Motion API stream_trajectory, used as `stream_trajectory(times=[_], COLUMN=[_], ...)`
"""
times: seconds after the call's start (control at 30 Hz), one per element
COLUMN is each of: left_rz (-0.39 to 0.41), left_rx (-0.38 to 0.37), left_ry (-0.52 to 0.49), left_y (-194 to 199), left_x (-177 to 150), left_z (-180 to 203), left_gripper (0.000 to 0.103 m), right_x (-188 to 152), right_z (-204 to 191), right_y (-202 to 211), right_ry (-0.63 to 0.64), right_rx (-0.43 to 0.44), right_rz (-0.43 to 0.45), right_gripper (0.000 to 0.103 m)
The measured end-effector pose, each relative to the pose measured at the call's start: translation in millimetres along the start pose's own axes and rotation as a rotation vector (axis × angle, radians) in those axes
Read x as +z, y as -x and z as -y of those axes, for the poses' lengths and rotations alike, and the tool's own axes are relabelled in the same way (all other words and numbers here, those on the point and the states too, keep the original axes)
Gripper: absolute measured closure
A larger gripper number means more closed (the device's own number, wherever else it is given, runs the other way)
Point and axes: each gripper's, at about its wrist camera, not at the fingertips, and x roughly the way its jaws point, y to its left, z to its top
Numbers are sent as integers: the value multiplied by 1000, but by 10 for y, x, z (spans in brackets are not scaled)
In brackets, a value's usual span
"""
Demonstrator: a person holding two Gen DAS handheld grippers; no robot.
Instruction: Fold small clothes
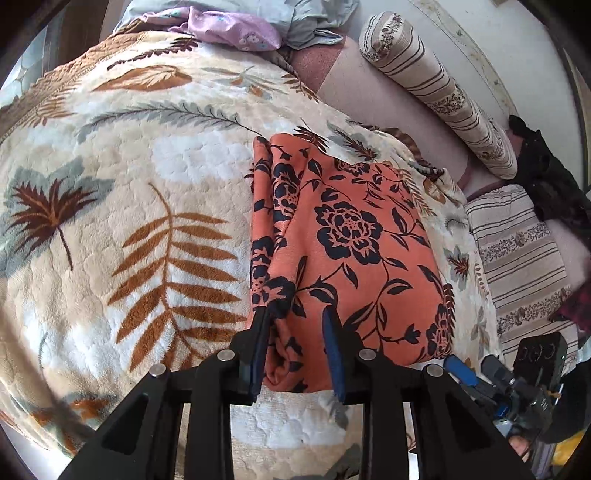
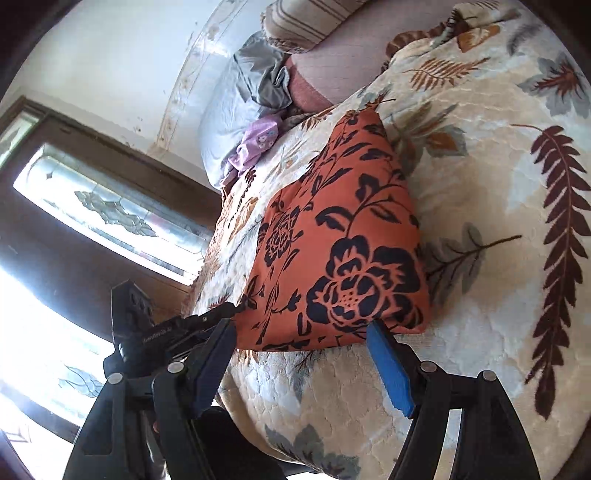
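Observation:
An orange cloth with dark navy flowers (image 1: 343,251) lies folded in a rectangle on the leaf-patterned blanket (image 1: 129,221). My left gripper (image 1: 295,321) is open, its blue-padded fingers straddling the cloth's near left folded edge. In the right wrist view the same cloth (image 2: 332,243) lies ahead. My right gripper (image 2: 299,332) is wide open at the cloth's near edge, empty. The left gripper also shows there (image 2: 221,312) at the cloth's left corner.
A striped bolster (image 1: 439,88) and striped cushion (image 1: 517,251) lie at the right. Purple (image 1: 232,29) and grey-blue clothes (image 1: 314,22) lie at the far end. A dark garment (image 1: 546,177) sits far right. A wooden cabinet with glass (image 2: 110,214) stands left.

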Motion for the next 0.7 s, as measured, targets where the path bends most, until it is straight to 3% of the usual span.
stream_trajectory(times=[0.1,0.23,0.4,0.47,0.53,0.57,0.6,0.63,0.7], left_rz=[-97,6,117,111,60,16,61,101,107], left_rx=[161,167,34,59,135,156,142,139,168], left_ry=[-8,-51,-117,-126,-108,-94,-102,-129,-175], left_y=[-271,-39,128,-98,-453,-655,-685,-649,-611], left_x=[-20,29,259,335,309,250,200,159,147], left_z=[-103,107,506,591,482,396,340,351,419], left_gripper=[70,71,70,69,69,70,69,69,69], right_x=[94,369,722,786,803,793,781,773,741], right_z=[158,330,535,610,694,732,725,671,494], right_y=[173,205,-173,-358,-557,-645,-728,-760,-717], right_ry=[-59,-90,-150,-193,-242,-262,-239,-179,-81], right_rx=[16,-1,28,42,54,59,59,3,-92], right_rz=[20,0,-93,-133,-185,-206,-231,-236,-213], right_gripper=[27,26,26,26,26,31,39,52,61])
